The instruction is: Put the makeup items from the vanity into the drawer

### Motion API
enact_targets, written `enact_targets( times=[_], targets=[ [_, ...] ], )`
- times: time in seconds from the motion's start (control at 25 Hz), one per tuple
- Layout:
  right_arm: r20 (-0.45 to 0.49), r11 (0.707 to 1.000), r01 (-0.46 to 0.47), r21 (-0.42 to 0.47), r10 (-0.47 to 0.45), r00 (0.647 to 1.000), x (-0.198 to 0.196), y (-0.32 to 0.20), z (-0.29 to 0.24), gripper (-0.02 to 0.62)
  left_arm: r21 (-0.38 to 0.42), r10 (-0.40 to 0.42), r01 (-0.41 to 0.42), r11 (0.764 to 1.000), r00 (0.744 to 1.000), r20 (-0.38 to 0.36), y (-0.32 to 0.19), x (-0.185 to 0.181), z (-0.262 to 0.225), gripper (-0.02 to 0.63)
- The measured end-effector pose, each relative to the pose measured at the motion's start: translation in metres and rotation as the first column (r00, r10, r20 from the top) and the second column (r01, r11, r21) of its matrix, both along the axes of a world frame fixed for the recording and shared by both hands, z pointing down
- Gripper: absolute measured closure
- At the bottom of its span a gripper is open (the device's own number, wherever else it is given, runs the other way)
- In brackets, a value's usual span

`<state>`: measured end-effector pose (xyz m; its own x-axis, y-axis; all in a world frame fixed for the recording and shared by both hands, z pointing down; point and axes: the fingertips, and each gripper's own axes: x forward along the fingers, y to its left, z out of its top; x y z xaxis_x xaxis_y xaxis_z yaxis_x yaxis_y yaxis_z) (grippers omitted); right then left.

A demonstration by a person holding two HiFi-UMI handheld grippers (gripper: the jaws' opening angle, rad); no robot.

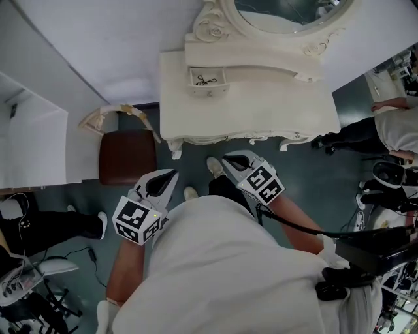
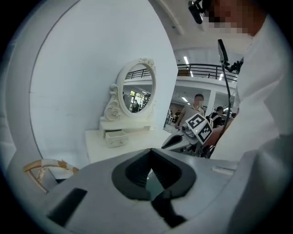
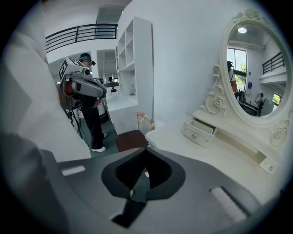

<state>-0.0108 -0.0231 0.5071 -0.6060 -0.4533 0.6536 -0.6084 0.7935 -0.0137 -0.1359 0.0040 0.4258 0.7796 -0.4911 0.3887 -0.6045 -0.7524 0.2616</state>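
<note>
Along the back edge of the cream tabletop [image 1: 261, 111], a raised shelf carries an oval mirror [image 1: 287, 13] in a carved, scrolled frame. Set into that shelf toward the tabletop's back left corner is a small drawer [image 1: 208, 78]. It is pulled open, with a round knob on its front. Inside it lies a thin dark looped thing [image 1: 206, 81], too small to name. The rest of the tabletop is smooth and matte, with a wavy front edge and short curled legs beneath.

The person stands back from the vanity's front edge, over a dull teal floor [image 1: 196, 163], and holds both tools close to the body. The left tool [image 1: 171, 177] has smooth white shells and a black-and-white marker cube. It points toward the front left corner of the tabletop. Its two dark-lined jaws are pressed together at the tips, leaving a teardrop-shaped gap behind them with nothing in it. The right tool [image 1: 228, 160] is built the same way and points at the front edge. Its jaws are likewise pressed together and empty.

A chair [image 1: 127, 156] stands beside the tabletop's left edge. It has a glossy brown padded seat and a worn cream curved back.
</note>
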Motion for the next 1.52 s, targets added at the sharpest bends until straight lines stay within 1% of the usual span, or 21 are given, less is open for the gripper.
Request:
enact_targets(
  times=[0.32, 0.84, 1.04, 1.16, 1.52],
  targets=[
    [0.0, 0.999, 0.035, 0.035, -0.035, 0.999, -0.015, 0.012, -0.002, 0.594, -0.001, -0.018, 0.018, 1.0, 1.0, -0.001, 0.017, -0.008, 0.004, 0.603],
    [0.014, 0.998, 0.055, 0.037, -0.055, 0.998, -0.033, 0.021, -0.001, 0.595, -0.014, -0.001, 0.001, 1.0, 1.0, 0.002, 0.027, -0.011, 0.012, 0.603],
    [0.011, 0.996, 0.079, 0.048, -0.08, 0.997, -0.043, 0.014, 0.0, 0.595, -0.025, -0.02, 0.02, 0.999, 1.0, 0.005, 0.024, -0.02, 0.015, 0.603],
    [0.009, 0.995, 0.089, 0.049, -0.09, 0.996, -0.041, 0.016, 0.0, 0.595, -0.029, -0.022, 0.022, 0.999, 1.0, 0.01, 0.026, -0.016, 0.016, 0.603],
    [0.006, 0.996, 0.082, 0.036, -0.083, 0.997, -0.039, 0.01, 0.002, 0.595, -0.038, 0.003, -0.003, 0.999, 1.0, 0.005, 0.015, -0.009, 0.017, 0.603]
  ],
)
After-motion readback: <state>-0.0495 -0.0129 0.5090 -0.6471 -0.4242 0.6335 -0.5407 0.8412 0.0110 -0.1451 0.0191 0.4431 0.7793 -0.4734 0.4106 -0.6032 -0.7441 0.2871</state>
